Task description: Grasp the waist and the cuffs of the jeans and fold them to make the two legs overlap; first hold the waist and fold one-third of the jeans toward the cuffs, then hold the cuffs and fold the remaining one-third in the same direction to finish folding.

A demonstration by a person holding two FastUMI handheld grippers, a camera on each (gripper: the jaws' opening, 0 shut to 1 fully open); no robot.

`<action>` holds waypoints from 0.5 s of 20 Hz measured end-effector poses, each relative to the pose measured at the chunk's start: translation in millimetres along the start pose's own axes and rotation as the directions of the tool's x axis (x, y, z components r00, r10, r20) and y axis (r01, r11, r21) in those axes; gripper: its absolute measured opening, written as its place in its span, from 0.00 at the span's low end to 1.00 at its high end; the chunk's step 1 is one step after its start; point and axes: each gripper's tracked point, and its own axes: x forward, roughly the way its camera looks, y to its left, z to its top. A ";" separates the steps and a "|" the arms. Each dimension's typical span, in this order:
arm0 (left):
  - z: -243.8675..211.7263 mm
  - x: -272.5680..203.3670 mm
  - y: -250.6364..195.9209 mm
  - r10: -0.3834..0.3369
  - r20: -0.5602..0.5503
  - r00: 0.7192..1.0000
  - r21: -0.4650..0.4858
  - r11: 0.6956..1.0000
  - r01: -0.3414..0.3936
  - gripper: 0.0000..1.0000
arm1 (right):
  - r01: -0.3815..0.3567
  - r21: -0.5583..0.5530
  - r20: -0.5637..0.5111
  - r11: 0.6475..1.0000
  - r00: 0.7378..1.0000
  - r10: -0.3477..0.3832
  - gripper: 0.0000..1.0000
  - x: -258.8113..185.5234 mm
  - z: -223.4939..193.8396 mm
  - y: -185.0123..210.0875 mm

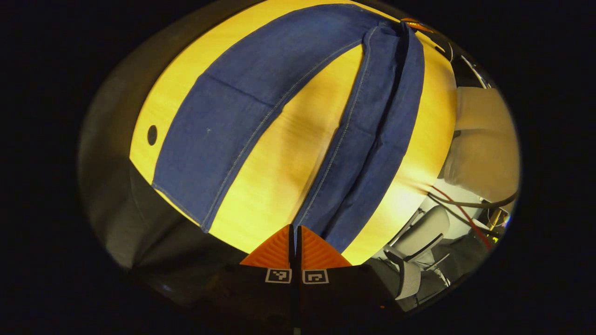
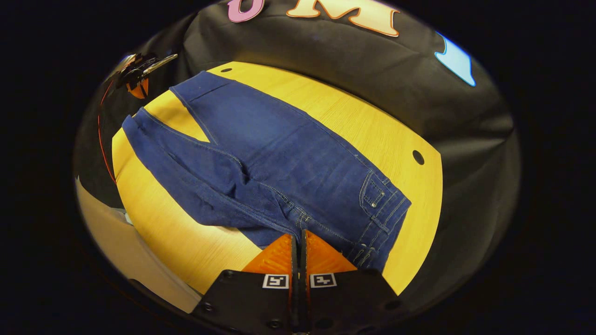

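Note:
Blue jeans (image 1: 223,121) lie flat on a yellow wooden table (image 1: 279,186), the two legs spread in a V. My left gripper (image 1: 295,229) is shut on the cuff of the nearer leg (image 1: 368,139), which is creased lengthwise. The other leg's cuff (image 1: 179,195) rests at the table's edge. In the right gripper view the jeans (image 2: 288,153) run away from me, and my right gripper (image 2: 298,233) is shut on the near corner of the waist (image 2: 382,214). The left gripper (image 2: 139,77) shows far off at the cuff end, and the right gripper (image 1: 412,23) at the waist end.
The table (image 2: 372,125) has small dark holes (image 2: 418,157) near its edges. Black cloth wall (image 2: 349,60) hangs close behind it. Beside the table are a pale bulky shape (image 1: 484,139), a grey office chair (image 1: 419,242) and loose cables (image 1: 465,209).

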 end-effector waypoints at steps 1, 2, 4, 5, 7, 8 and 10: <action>1.1 6.5 -6.4 -0.009 0.005 1.000 0.005 1.000 0.009 0.00 | -0.005 0.007 0.002 1.000 1.000 0.005 0.02 1.6 -0.4 -1.2; -1.8 14.4 -10.8 -0.011 0.007 1.000 0.011 1.000 0.010 0.00 | -0.009 0.007 0.002 1.000 1.000 0.009 0.02 1.9 0.4 -1.5; -12.9 29.1 -27.8 -0.028 -0.012 1.000 0.024 0.999 0.029 0.00 | -0.009 0.001 -0.002 1.000 1.000 0.009 0.03 2.8 -1.2 -2.0; -16.8 36.6 -32.3 -0.023 -0.022 0.999 0.037 0.999 0.024 0.00 | -0.007 -0.001 -0.004 1.000 1.000 0.007 0.03 3.6 -2.6 -2.2; -25.5 54.6 -36.4 0.002 -0.040 0.999 0.053 0.999 0.000 0.00 | -0.008 0.000 -0.010 1.000 1.000 0.008 0.03 3.8 -3.6 -1.9; -30.5 63.6 -37.5 0.003 -0.045 0.999 0.049 0.999 -0.001 0.00 | -0.009 -0.001 -0.014 1.000 1.000 0.009 0.02 4.6 -4.3 -2.0; -33.8 73.4 -46.4 -0.022 -0.045 0.999 0.027 0.999 0.023 0.14 | -0.010 -0.005 -0.021 1.000 1.000 0.010 0.03 4.4 -6.1 -1.9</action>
